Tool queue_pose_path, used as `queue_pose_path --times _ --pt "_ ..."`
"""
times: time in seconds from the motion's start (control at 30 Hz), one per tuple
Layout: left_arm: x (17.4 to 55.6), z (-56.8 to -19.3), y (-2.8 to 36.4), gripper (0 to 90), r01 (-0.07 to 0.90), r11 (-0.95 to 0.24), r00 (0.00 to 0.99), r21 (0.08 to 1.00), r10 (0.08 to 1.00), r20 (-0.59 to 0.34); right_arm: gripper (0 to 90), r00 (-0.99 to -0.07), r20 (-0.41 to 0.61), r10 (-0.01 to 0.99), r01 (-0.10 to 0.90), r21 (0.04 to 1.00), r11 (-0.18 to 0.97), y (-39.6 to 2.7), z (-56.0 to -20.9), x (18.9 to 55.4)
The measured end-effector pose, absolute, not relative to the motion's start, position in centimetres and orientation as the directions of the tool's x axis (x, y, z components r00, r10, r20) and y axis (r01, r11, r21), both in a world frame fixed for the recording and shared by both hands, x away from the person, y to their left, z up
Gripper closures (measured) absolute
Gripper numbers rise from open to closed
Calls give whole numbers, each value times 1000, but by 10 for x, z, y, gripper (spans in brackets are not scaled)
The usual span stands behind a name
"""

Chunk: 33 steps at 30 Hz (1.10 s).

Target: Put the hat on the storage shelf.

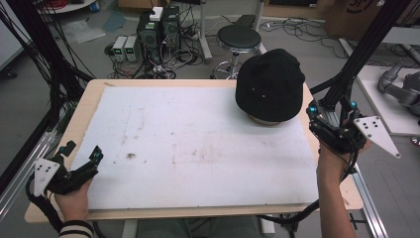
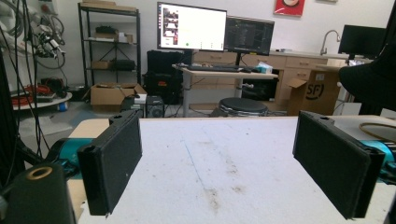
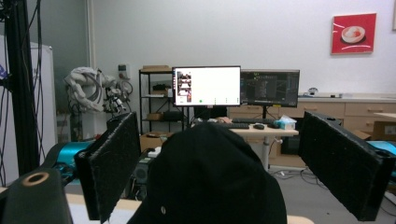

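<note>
A black cap (image 1: 270,84) rests over a tan round base (image 1: 265,121) at the far right of the white mat (image 1: 198,148). My right gripper (image 1: 332,106) hovers just off the table's right edge, beside the cap, with its jaws wide apart and nothing between them. In the right gripper view the cap (image 3: 210,177) rises close ahead, between the open right gripper (image 3: 233,163) pads. My left gripper (image 1: 83,151) sits at the mat's near left corner, open and empty. The left gripper view looks across the stained mat (image 2: 219,158) past the open left gripper (image 2: 233,163); the cap (image 2: 369,79) shows at its right edge.
The mat covers a wooden table (image 1: 198,213). Behind the table stand a black stool (image 1: 239,38) and computer boxes (image 1: 158,29) among floor cables. Black frame struts (image 1: 364,49) flank both sides. A side table with a grey arm (image 1: 401,89) is at the right.
</note>
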<state>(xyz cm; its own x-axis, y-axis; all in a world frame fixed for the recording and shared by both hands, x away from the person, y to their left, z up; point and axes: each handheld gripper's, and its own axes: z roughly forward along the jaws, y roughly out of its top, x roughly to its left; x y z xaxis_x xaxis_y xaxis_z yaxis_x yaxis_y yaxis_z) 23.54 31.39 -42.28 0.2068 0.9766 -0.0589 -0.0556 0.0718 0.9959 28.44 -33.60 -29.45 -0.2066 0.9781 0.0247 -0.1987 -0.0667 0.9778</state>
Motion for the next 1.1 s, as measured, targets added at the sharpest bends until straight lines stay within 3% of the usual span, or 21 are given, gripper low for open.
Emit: queue_pose_path --times 0.5,1.1 --pt "238 -422 312 145 -57 86 212 995 975 -72 121 -264 31 964 -121 991 -65 -338 -367 271" --pt "246 -416 303 145 -70 69 237 995 970 -51 121 -249 59 967 -47 996 -73 -341 -404 265"
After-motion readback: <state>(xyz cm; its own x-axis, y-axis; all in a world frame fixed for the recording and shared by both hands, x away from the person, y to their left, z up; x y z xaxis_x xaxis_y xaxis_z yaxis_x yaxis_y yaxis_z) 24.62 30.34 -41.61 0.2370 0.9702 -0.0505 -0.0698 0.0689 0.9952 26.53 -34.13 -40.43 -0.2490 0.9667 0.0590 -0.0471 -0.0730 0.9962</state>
